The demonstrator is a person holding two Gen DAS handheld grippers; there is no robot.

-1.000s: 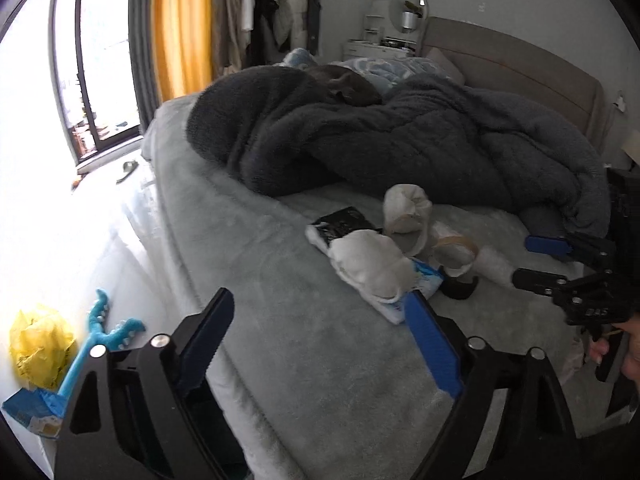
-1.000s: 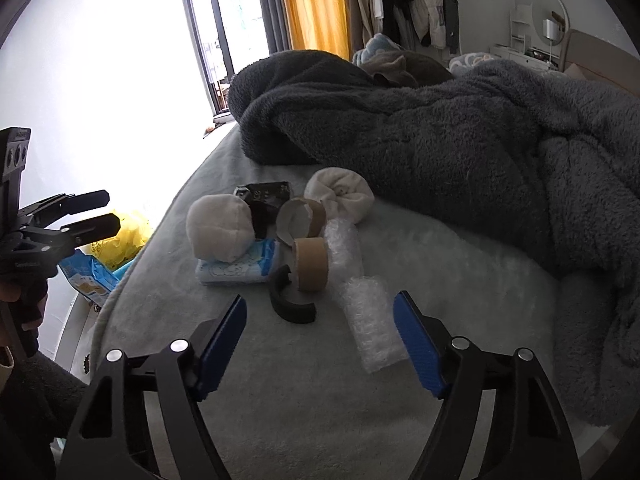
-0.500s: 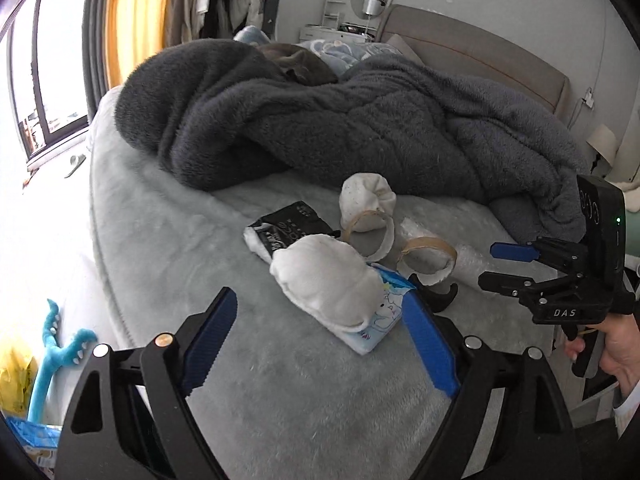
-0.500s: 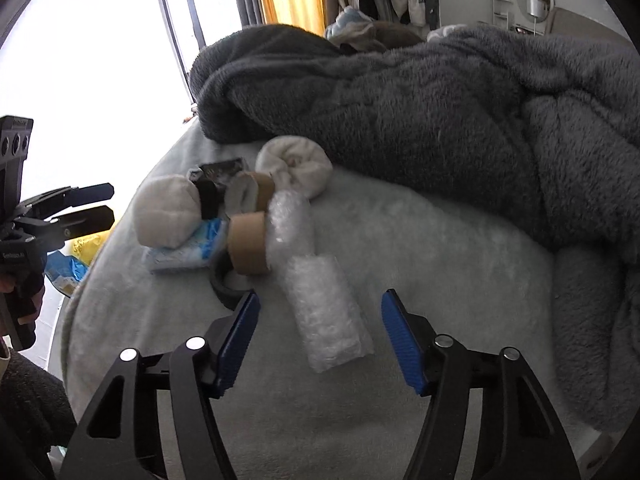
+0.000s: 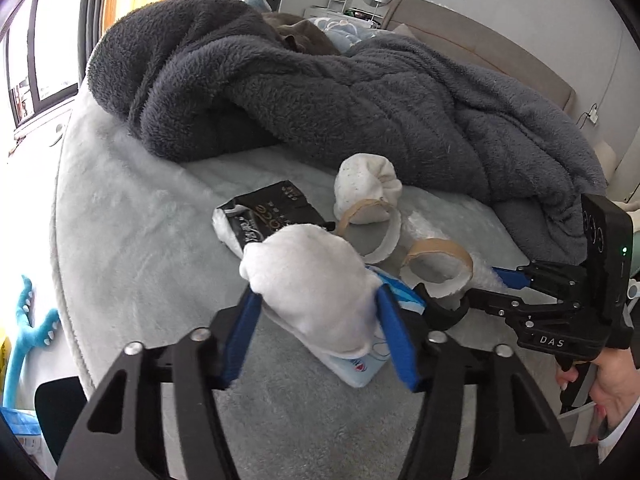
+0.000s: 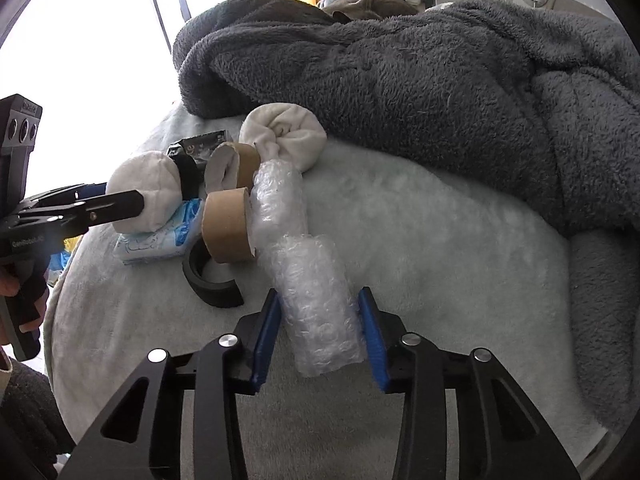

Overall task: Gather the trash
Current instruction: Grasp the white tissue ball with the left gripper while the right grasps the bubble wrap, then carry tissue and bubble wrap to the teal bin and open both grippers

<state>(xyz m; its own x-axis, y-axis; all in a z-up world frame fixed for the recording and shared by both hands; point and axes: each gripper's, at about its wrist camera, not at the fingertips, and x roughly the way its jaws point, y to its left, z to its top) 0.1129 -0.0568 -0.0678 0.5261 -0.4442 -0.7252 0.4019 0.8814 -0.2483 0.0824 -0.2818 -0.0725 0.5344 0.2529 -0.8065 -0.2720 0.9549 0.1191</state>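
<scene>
We are closing the left gripper (image 5: 318, 320) around a white cloth wad (image 5: 316, 284) and the right gripper (image 6: 320, 328) around a bubble-wrap roll (image 6: 316, 300); nothing is collected yet.

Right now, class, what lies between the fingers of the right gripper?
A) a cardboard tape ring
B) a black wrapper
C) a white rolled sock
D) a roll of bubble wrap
D: in the right wrist view the closing right gripper has the roll of bubble wrap between its blue fingers.
</scene>
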